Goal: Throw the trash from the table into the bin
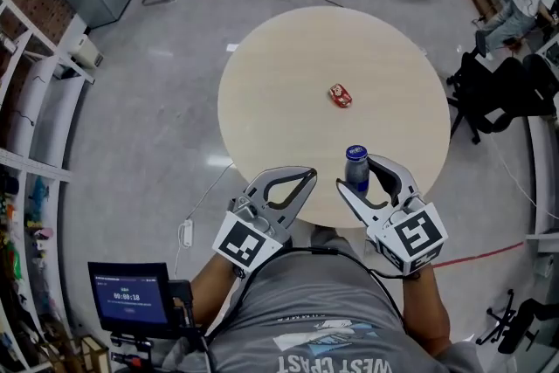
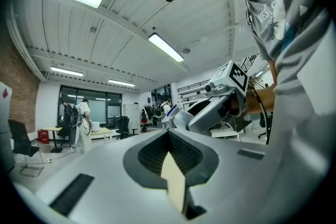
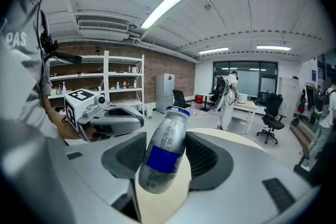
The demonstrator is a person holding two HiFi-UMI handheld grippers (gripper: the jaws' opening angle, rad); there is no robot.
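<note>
Our right claw [image 1: 360,176] is clamped on a small bottle [image 3: 165,149] with a blue band and a blue cap. The pads press on its lower body, and it stands nearly upright with the cap leaning a little away from us. It hangs over the near edge of the round table [image 1: 262,65]. Our left claw [image 1: 307,179] sits just beside it, tips together with nothing between them, also at the near edge.

Farther out, a small crumpled red wrapper [image 1: 340,95] lies alone near the middle of the table. It is straight ahead of the right claw and ahead and to the right of the left one. We judge it a job for the empty left claw, which must reach across, since the right one is full.

We see no bin in any view, so we cannot say which way the bottle has to travel. The bottle's base is hidden behind the claw, and its print is too small to read.
</note>
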